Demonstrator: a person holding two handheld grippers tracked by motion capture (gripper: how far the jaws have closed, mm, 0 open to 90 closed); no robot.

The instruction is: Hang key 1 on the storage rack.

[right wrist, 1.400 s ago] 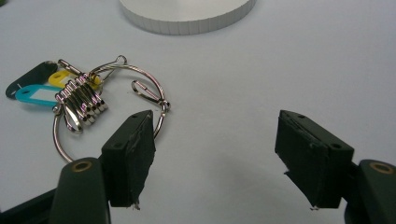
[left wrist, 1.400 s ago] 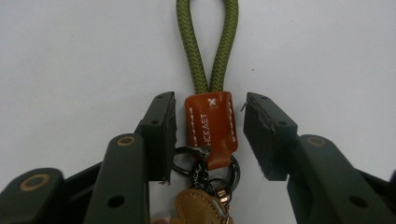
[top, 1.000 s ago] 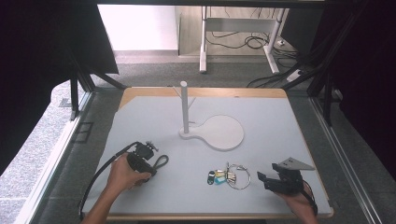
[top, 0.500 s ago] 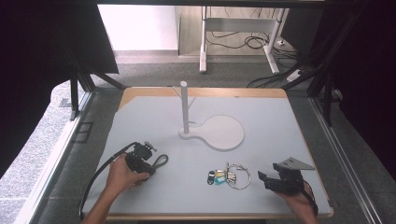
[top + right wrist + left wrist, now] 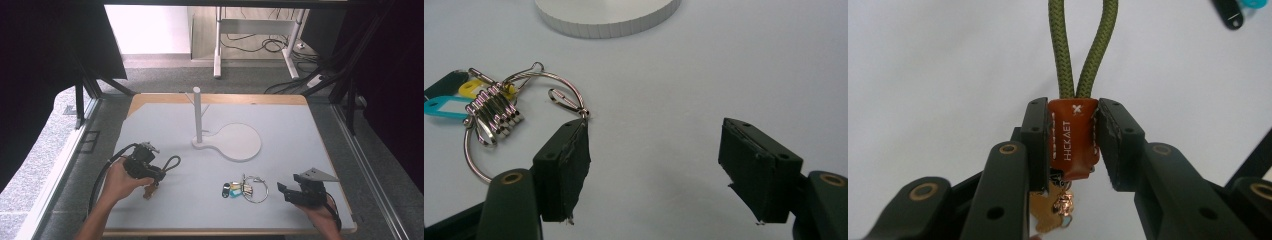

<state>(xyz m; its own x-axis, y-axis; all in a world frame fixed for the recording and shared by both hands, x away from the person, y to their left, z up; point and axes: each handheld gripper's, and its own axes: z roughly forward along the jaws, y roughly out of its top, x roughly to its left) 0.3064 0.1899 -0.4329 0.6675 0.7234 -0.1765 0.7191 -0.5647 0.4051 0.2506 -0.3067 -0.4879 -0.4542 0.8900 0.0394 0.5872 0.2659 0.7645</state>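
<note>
My left gripper [image 5: 150, 172] is shut on the brown leather tab [image 5: 1073, 137] of a keychain. Its olive cord loop [image 5: 1083, 45] sticks out past the jaws, and the same cord loop [image 5: 171, 162] shows in the high view. Small brass pieces hang under the tab, held just above the grey mat. At the front right my right gripper [image 5: 282, 191] rests low with its jaws wide open [image 5: 654, 150] and nothing between them. A steel key ring [image 5: 499, 107] with blue, yellow and dark tags lies just left of its left jaw, and the same key ring [image 5: 245, 190] shows in the high view.
A white post [image 5: 198, 115] rises from a white round base [image 5: 235, 141] in the middle of the mat [image 5: 290, 135]. The base's edge [image 5: 604, 15] lies ahead of the right gripper. Black frame legs and cables stand beyond the table's far edge.
The left gripper has risen a little off the mat with the leather keychain in its jaws. The right gripper and the key ring have stayed put.
</note>
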